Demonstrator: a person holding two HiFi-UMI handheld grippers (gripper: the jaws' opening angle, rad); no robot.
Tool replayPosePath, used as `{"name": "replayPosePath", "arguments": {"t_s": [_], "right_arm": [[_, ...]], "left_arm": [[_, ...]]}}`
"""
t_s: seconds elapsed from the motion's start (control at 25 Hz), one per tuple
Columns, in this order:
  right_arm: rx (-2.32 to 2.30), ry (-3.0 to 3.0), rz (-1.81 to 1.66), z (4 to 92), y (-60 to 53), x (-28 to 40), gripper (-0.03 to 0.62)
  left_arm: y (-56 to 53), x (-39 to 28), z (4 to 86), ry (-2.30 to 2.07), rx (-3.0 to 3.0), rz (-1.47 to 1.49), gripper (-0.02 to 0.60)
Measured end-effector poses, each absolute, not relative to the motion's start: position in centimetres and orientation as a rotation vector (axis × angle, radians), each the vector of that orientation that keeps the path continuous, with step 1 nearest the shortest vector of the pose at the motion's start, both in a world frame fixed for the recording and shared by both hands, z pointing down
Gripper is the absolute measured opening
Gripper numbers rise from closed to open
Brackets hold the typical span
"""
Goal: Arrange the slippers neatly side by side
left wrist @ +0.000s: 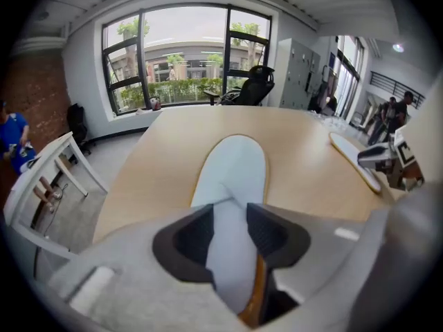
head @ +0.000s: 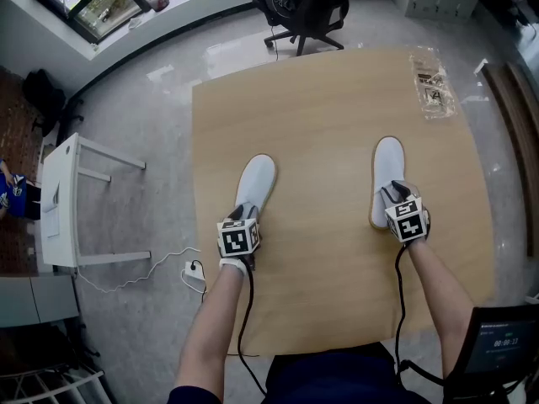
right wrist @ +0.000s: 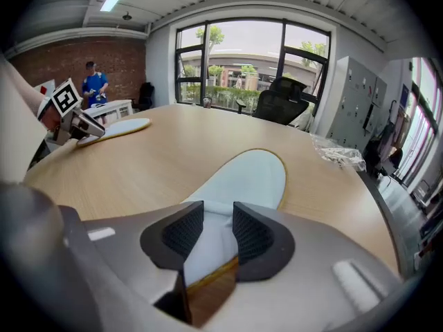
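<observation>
so, left hand-held gripper (left wrist: 230, 230): jaws closed on the heel end of the left slipper (head: 255, 182), white fabric pinched between both pads
right hand-held gripper (right wrist: 218, 230): jaws clamped the same way on the heel end of the right slipper (head: 387, 175)
placement: both on the wooden surface (head: 328, 108), toes pointing away from the person, well apart
plastic bag (head: 432, 81): far right corner of the surface

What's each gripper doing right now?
Left gripper: closed on the left slipper, at its heel.
Right gripper: closed on the right slipper, at its heel.
</observation>
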State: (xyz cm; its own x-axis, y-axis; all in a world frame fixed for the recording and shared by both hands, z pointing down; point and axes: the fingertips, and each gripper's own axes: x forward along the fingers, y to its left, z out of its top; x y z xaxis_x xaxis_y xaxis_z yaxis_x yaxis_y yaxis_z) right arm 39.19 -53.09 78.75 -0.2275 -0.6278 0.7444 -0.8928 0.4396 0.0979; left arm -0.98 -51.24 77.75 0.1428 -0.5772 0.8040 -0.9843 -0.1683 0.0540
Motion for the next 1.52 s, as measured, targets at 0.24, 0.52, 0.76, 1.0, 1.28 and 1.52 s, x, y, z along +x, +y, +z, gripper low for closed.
{"name": "replayPosePath", "arguments": {"t_s": [0.24,0.52,0.76,1.0,1.28,1.52], "right_arm": [[1.220,-1.988,0.432,78.7,-51.7,37.6,0.138],[1.192,-2.000,0.419,78.9,-49.2,36.0,0.138],[1.127,-2.018,0.358,78.2,-46.9,34.6,0.138],[1.082,-2.030,0.362,78.2,-43.7,32.9,0.138],[1.067,-2.037,0.371,78.3,-41.5,32.0,0.138],[1.033,-2.039,0.370,78.1,-39.6,31.2,0.138]], "left_arm": [[-50.0,0.0,77.9,-1.479,1.806,0.859,0.153],[-47.3,0.9,77.9,-1.471,1.796,0.852,0.152],[-44.6,2.0,78.1,-1.471,1.755,0.825,0.150],[-41.5,2.8,77.9,-1.466,1.748,0.785,0.143],[-38.7,3.1,78.0,-1.496,1.640,0.668,0.078],[-36.5,5.2,78.3,-1.413,1.595,0.570,0.072]]}}
